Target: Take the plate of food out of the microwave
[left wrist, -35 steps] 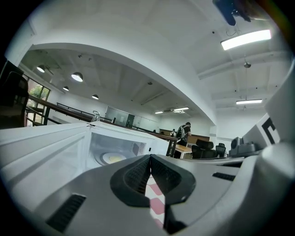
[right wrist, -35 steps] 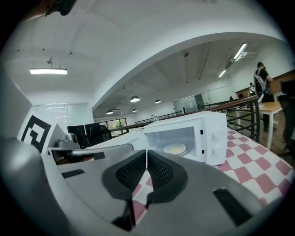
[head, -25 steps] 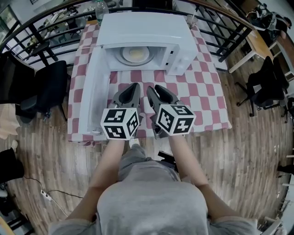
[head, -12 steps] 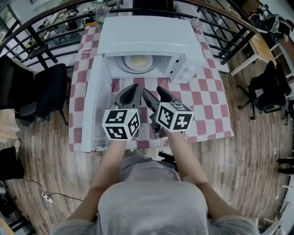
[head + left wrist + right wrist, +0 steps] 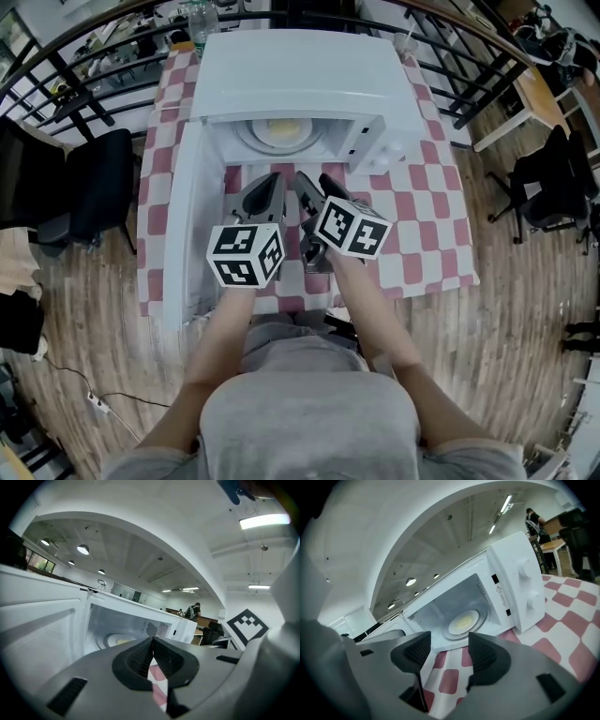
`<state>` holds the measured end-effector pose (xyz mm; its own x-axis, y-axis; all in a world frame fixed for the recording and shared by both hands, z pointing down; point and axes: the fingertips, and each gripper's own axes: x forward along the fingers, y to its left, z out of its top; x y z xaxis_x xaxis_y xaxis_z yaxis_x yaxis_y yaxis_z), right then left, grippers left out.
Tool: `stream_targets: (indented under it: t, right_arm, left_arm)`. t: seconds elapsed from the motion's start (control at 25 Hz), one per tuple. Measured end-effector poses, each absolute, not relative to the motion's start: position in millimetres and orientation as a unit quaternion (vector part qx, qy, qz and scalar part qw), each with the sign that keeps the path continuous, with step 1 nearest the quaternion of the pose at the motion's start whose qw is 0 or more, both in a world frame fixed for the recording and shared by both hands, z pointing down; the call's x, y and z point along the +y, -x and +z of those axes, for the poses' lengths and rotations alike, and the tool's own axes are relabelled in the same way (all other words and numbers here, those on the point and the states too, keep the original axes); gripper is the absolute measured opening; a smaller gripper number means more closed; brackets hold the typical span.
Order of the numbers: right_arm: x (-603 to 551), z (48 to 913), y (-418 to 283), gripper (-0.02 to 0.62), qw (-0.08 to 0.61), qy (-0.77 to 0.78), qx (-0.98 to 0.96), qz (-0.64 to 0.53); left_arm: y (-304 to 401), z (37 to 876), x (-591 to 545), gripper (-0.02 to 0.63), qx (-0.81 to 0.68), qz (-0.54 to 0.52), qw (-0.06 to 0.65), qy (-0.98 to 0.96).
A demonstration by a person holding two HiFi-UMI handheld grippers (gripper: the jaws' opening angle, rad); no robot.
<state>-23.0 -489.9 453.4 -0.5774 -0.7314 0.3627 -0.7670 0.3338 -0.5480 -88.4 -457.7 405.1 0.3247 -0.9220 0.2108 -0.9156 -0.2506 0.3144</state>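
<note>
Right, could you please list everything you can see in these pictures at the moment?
tablecloth: one, red and white checks, centre of the head view
microwave: one, white, on the tablecloth, door swung open to the left
plate of food: one, pale with yellowish food, inside the microwave
bottle: one, clear, behind the microwave
chairs: two, black, either side of the tablecloth
left gripper: one, grey, before the microwave, jaws together, empty
right gripper: one, grey, beside it, jaws apart after just opening, nothing between them
</note>
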Motion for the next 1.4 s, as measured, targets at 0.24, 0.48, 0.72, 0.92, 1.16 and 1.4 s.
stream_targets:
  t: [0.24,0.48,0.72,0.92,1.16,1.4]
  right_arm:
    - [-508,475,34,0.269,-0.007,-0.454,-0.792,0.408]
    - [-527,506,44,0.268,-0.083,-0.438,-0.709,0.547]
    - [-549,533,52,0.27,-0.128,-0.432,-0.65,0.612]
    - [-561,550,65,0.279,-0.156,-0.423,-0.619,0.643]
    - [-576,567,71,0.296,-0.179,-0.436,-0.574,0.67]
    - [-590,580,72,0.31,-0.2,-0.451,-0.54,0.682]
  left_arm:
    - [96,412,-466,0.002,-0.593,0.001,0.191,-0.782]
    - [99,415,-476,0.003,-0.6,0.015,0.175,-0.78]
    - [107,422,-482,0.003,-0.614,0.034,0.173,-0.77]
    - [112,424,-482,0.003,-0.615,0.04,0.173,-0.768]
    - [120,423,-481,0.003,-0.616,0.043,0.171,-0.768]
    - [125,425,-478,0.003,-0.614,0.051,0.172,-0.769]
